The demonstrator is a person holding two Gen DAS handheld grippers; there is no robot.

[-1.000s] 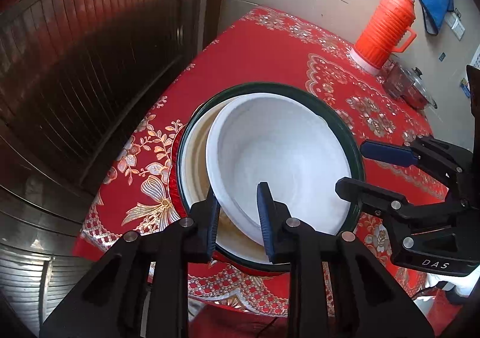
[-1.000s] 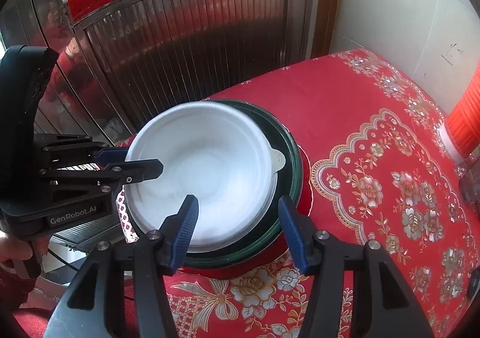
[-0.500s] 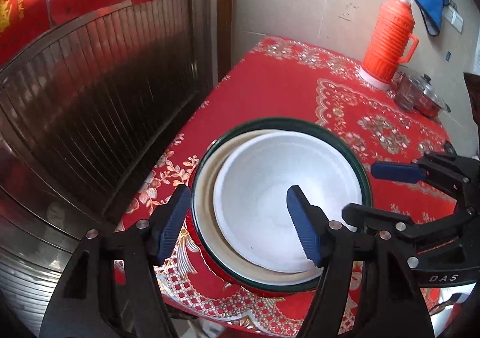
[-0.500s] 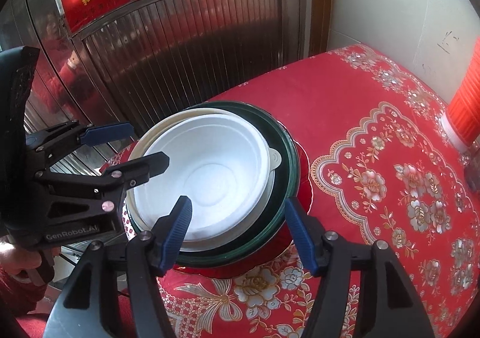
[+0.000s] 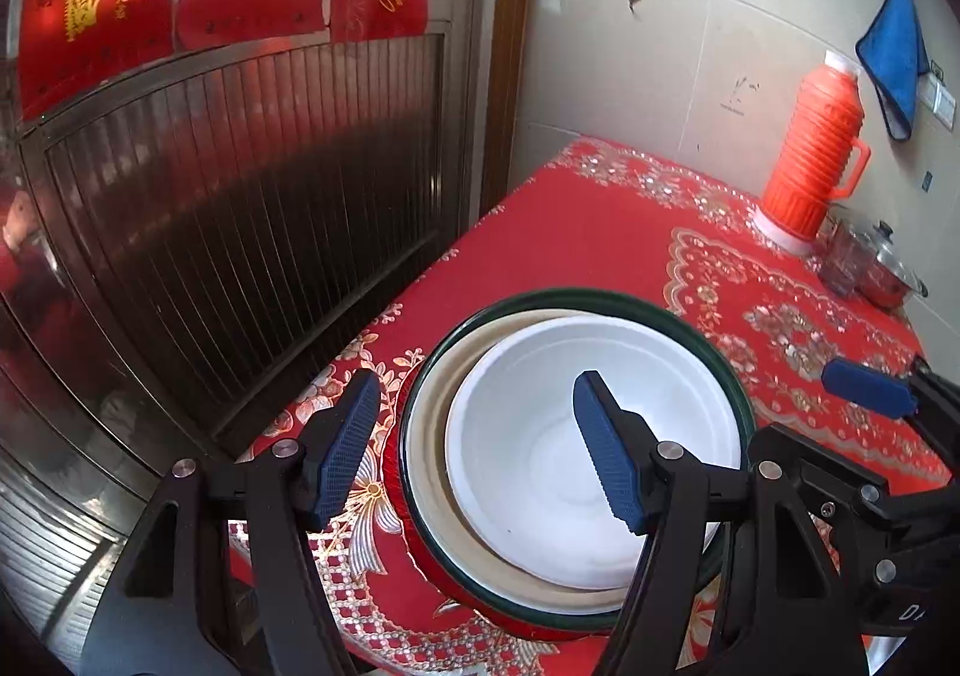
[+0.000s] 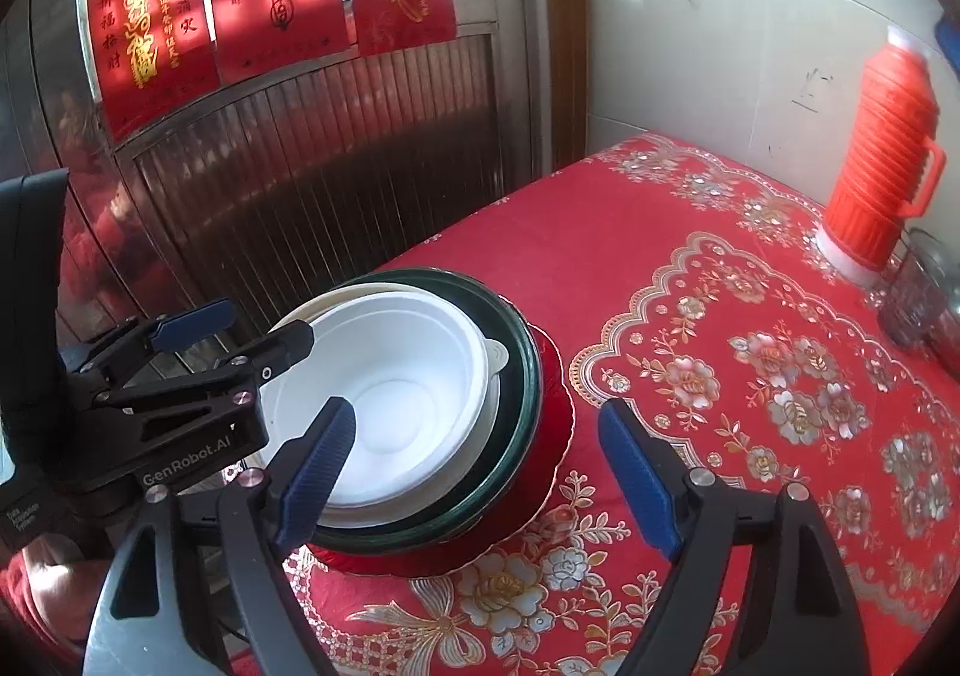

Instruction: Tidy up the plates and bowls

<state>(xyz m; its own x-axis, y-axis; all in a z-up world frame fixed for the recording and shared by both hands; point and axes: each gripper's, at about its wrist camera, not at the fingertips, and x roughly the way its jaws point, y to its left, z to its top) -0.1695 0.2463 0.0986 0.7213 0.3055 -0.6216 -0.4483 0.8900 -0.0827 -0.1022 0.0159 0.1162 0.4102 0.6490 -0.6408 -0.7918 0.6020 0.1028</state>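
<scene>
- My left tongs (image 5: 474,448) stand open, pads clear of everything, hovering over the near-left rim of the stack.
- My right tongs (image 6: 480,472) are opening; nothing is pressed between the pads.
- White round foam bowl (image 5: 558,454) sits nested in a cream bowl with dark green rim (image 5: 432,448), on a red plate (image 6: 549,418).
- Stack rests near the corner of the table with red floral cloth (image 6: 690,268).
- Orange ribbed thermos (image 5: 816,159) stands well apart, by the wall.
</scene>
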